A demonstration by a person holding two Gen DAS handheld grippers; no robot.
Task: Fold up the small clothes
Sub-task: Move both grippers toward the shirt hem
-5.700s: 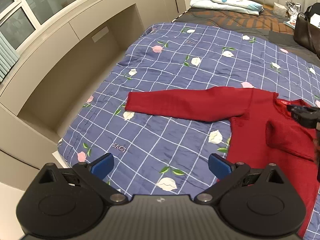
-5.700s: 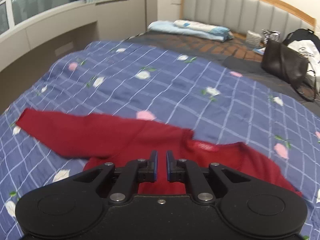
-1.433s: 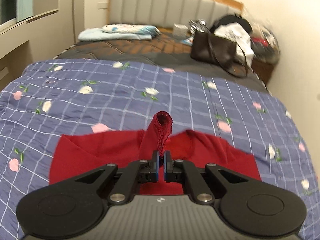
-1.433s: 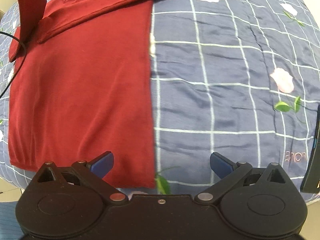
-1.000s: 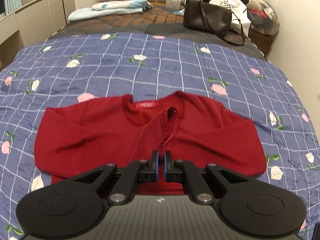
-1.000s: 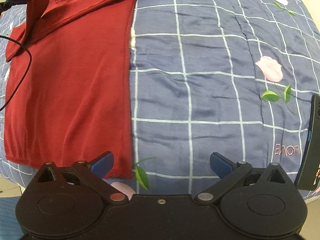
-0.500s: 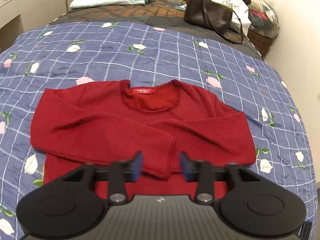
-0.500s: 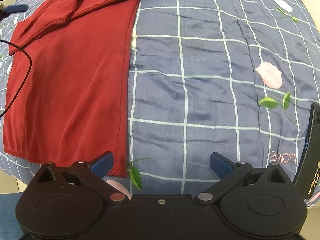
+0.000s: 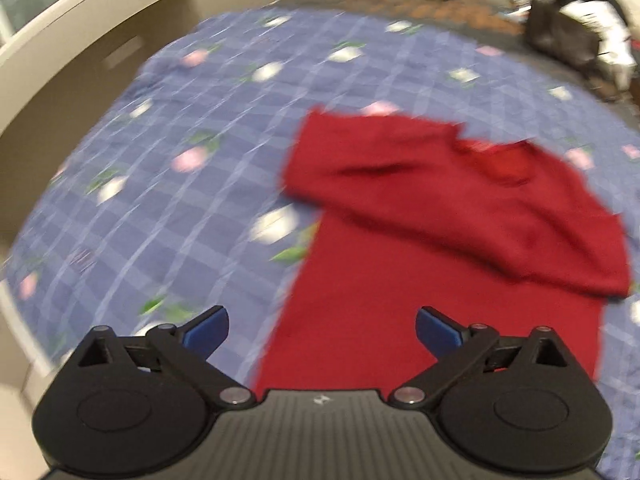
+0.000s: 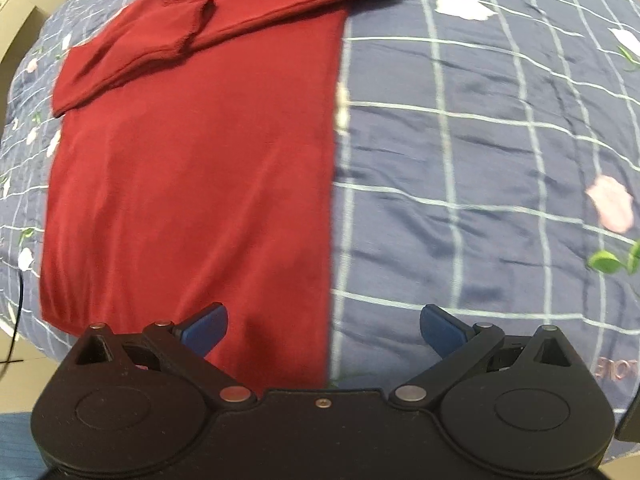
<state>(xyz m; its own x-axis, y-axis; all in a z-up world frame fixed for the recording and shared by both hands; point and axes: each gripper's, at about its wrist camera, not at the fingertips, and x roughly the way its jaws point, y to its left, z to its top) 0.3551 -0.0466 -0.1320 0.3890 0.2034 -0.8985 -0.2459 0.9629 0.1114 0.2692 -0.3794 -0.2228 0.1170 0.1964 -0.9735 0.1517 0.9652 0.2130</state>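
One red sweater (image 10: 192, 168) lies flat on the blue checked quilt (image 10: 480, 160), filling the left and centre of the right wrist frame, both sleeves folded across its chest. The right gripper (image 10: 323, 330) hangs released over its lower hem. The left gripper (image 9: 322, 328), also released and empty, hovers above the sweater's lower left edge.

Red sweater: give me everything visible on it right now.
The red sweater is a dark red, fine-knit long-sleeved top lying flat on the blue checked floral quilt, neckline away from the tools. Both sleeves are folded across the chest, one cuff lying on top. The body is smooth, with its ribbed hem near the bed edge. Neither the left tool nor the right tool holds it; both are open.
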